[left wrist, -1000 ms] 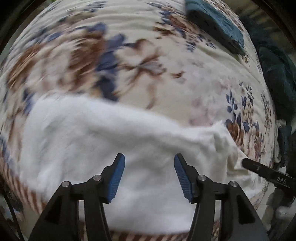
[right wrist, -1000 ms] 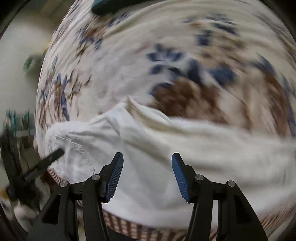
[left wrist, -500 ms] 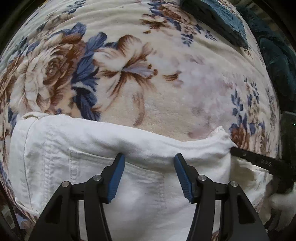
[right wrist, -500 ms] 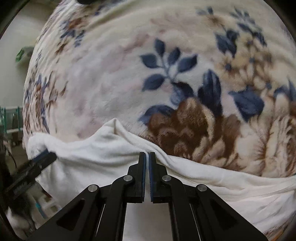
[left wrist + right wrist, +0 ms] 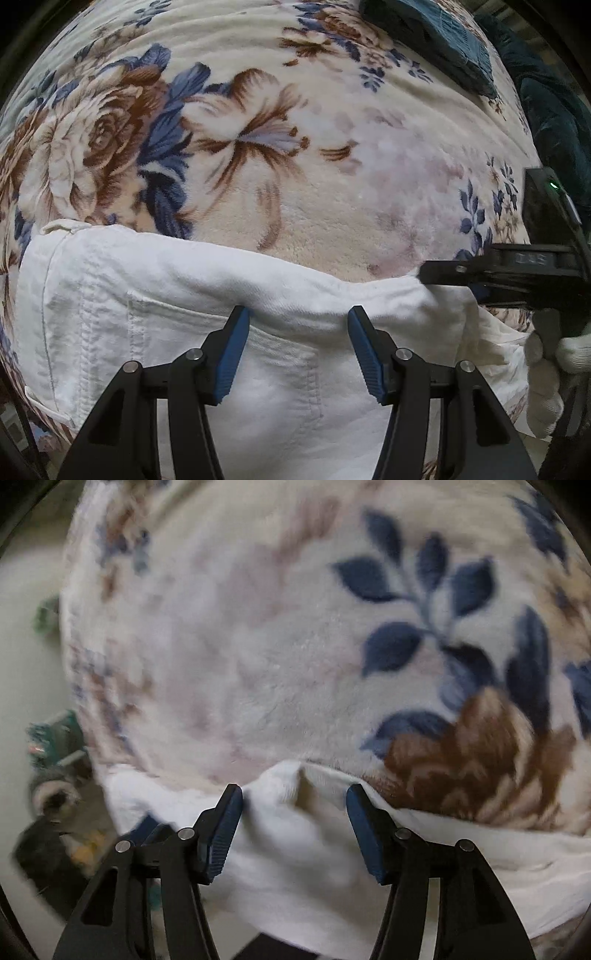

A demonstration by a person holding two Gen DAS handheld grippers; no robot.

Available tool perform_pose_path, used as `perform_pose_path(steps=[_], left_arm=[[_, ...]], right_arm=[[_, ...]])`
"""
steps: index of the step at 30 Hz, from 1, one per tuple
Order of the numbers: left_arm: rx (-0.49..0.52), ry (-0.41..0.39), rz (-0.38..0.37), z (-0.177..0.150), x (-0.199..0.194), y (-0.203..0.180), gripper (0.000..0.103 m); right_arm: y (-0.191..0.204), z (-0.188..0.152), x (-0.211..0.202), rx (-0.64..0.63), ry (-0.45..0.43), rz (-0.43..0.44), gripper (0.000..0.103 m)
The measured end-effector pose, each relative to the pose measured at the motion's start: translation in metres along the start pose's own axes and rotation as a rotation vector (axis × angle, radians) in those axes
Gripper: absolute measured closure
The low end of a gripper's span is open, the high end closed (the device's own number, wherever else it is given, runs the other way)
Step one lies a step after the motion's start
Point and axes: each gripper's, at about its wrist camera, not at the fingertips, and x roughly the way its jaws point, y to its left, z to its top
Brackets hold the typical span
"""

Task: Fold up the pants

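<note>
White pants point(image 5: 184, 295) lie on a floral blanket point(image 5: 295, 147), back pocket up, at the near edge. My left gripper point(image 5: 298, 347) is open above the pocket area, fingers either side of the fold edge. In the left wrist view the right gripper point(image 5: 480, 273) shows at the right, at the pants' raised corner. In the right wrist view my right gripper point(image 5: 294, 827) is open, its fingers astride a bunched fold of the white pants point(image 5: 295, 834).
A folded dark teal garment point(image 5: 436, 33) lies at the blanket's far right, with more dark teal cloth point(image 5: 546, 110) beside it. The blanket's left edge point(image 5: 74, 664) drops to the floor, where small cluttered items point(image 5: 51, 738) sit.
My right gripper was open, shut on the pants' fold half a second ago, and is open again now. The left gripper stayed open while the view steadied over the pocket.
</note>
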Motion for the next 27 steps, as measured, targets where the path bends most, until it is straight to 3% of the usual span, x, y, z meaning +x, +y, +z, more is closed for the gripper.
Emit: perform_pose_path(steps=[1, 2, 8, 12, 15, 16, 17, 18, 20, 23, 25, 27], left_arm=[[0.006, 0.0, 0.007, 0.0, 0.0, -0.002, 0.05], [0.01, -0.002, 0.017, -0.001, 0.0, -0.003, 0.05], [-0.01, -0.015, 0.074, -0.003, 0.001, -0.001, 0.05], [-0.025, -0.01, 0.071, -0.002, 0.003, 0.001, 0.05], [-0.021, -0.01, 0.074, -0.001, 0.004, 0.001, 0.05], [-0.02, -0.008, 0.074, 0.0, 0.005, 0.001, 0.05], [-0.018, -0.006, 0.072, 0.001, 0.006, 0.001, 0.05], [-0.015, -0.002, 0.074, 0.0, 0.006, 0.001, 0.05], [-0.004, 0.005, 0.074, 0.0, 0.009, 0.001, 0.05], [-0.003, 0.008, 0.079, -0.003, 0.009, 0.006, 0.05], [-0.014, 0.009, 0.075, -0.007, 0.008, 0.009, 0.05], [-0.034, 0.014, 0.067, -0.01, 0.008, 0.011, 0.05]], right_arm=[[0.003, 0.001, 0.001, -0.006, 0.006, -0.013, 0.048], [0.01, 0.003, 0.002, -0.014, 0.006, -0.012, 0.066], [0.023, -0.007, -0.014, -0.047, 0.0, -0.002, 0.067], [0.012, -0.003, 0.014, 0.01, 0.113, 0.06, 0.067], [0.005, 0.006, 0.027, 0.079, 0.097, 0.125, 0.067], [0.002, 0.007, 0.027, 0.103, 0.09, 0.136, 0.075], [0.002, 0.007, 0.025, 0.104, 0.081, 0.119, 0.091], [0.003, 0.005, 0.015, 0.094, 0.035, 0.084, 0.091], [0.002, 0.006, 0.001, 0.096, -0.004, 0.092, 0.091], [-0.011, 0.012, -0.042, 0.073, -0.146, -0.03, 0.095], [-0.011, 0.01, -0.054, 0.05, -0.138, 0.002, 0.095], [0.013, -0.001, -0.061, -0.07, -0.123, -0.017, 0.094]])
